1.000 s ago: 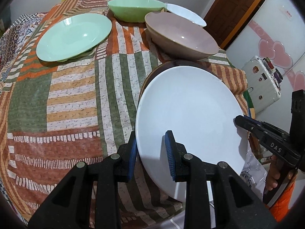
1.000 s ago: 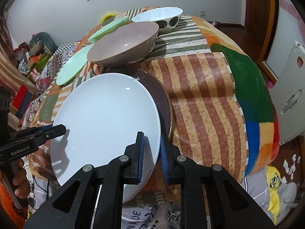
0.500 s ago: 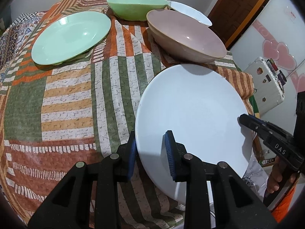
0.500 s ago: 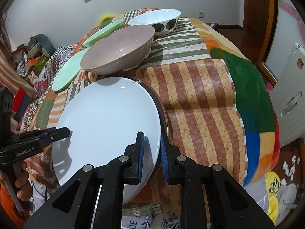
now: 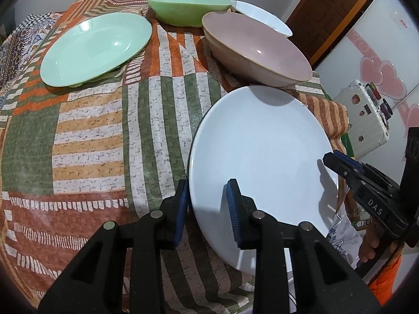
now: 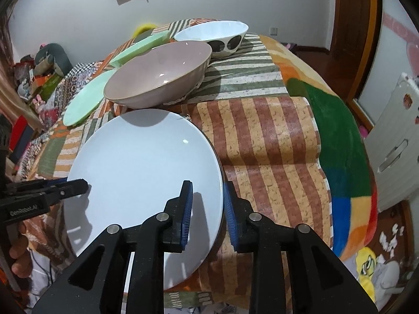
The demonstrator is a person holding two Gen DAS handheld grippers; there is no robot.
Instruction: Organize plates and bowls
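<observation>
Glazed white plate [image 5: 262, 144] looks stiff, slick and breakable. Both tongs, left [image 5: 207, 206] and right [image 6: 207, 206], straddle its rim, spread, not pinching. Take it by the 2 opposite edges.

Light: shining evenly from overhead, bright
Glare: glinting on white plate [image 6: 141, 167] and pink bowl [image 5: 258, 51]
Shadows: falling softly under gripper fingers
Edges: bending strongly, darkening at corners
Focus: staying sharp throughout

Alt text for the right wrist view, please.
The right claw, open, straddles the near rim of a white plate at the table edge, the left claw at its opposite rim. Behind sit a pink bowl, a white bowl and a green plate.
</observation>
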